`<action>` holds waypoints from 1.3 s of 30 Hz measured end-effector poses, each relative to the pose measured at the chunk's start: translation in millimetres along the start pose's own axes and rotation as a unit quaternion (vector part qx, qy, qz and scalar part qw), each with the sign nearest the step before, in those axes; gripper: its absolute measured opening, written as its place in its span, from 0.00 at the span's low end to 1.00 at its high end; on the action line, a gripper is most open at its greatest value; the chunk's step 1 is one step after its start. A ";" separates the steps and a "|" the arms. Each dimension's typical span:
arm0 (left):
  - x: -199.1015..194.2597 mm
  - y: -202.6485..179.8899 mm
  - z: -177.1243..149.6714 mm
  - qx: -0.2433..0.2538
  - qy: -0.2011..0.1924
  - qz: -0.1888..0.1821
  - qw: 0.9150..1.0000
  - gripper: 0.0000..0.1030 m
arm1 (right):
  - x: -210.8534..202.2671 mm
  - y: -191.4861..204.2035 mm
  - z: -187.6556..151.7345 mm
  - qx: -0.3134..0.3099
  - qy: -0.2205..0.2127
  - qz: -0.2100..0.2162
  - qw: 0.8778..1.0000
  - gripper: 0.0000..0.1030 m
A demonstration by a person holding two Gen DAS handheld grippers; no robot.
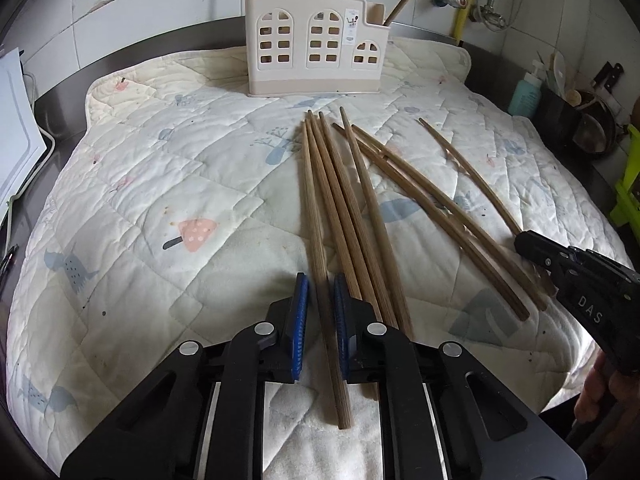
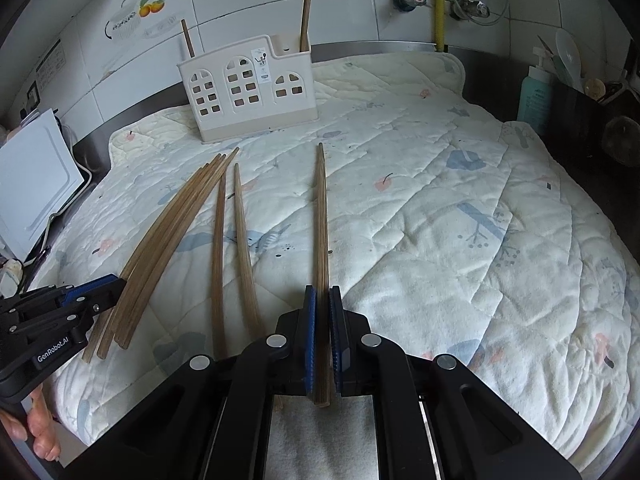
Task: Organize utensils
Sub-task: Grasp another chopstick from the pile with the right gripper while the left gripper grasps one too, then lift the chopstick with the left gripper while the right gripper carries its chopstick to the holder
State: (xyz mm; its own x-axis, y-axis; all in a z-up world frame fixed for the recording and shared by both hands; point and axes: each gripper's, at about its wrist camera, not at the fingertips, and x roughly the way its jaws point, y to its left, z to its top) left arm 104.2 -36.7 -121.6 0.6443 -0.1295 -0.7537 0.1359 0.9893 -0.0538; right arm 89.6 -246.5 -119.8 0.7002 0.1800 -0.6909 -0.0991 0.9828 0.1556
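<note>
Several wooden chopsticks [image 1: 352, 208] lie on a quilted mat [image 1: 160, 184] in front of a cream utensil holder [image 1: 316, 46] that has two chopsticks standing in it. My left gripper [image 1: 321, 284] straddles the leftmost chopstick [image 1: 316, 216]; its blue pads [image 1: 301, 300] stand slightly apart from the stick. My right gripper [image 2: 322, 294] is shut on a single chopstick [image 2: 321, 216] at its near end, the tip pointing towards the holder [image 2: 248, 88]. The right gripper also shows in the left wrist view [image 1: 528, 248], at the right end of the spread.
A teal pump bottle [image 2: 534, 96] and dark kitchen items stand right of the mat. A white appliance [image 2: 32, 176] with a cable sits at the left. The tiled wall and pipes rise behind the holder. The left gripper [image 2: 116, 284] rests by the chopstick bundle [image 2: 168, 232].
</note>
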 end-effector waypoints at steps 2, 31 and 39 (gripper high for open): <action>0.4 1.0 0.5 -0.004 0.001 -0.003 1.000 0.11 | 0.0 -0.8 -1.1 0.001 -0.005 0.002 1.000 0.06; -58.6 33.3 52.9 -0.011 -0.094 -0.071 0.993 0.05 | -95.2 13.8 105.0 -0.106 -0.106 0.060 0.987 0.06; -71.6 43.4 91.5 -0.009 -0.112 -0.089 0.990 0.05 | -100.6 20.4 185.2 -0.111 -0.112 0.103 0.982 0.06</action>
State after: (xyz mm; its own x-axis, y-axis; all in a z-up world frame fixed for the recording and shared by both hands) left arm 132.8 9.4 -10.0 0.7623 -0.3120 -0.5670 0.2499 0.9501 -0.1868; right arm 148.2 -252.1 83.7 0.7847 0.3864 -0.4847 -0.3892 0.9157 0.0999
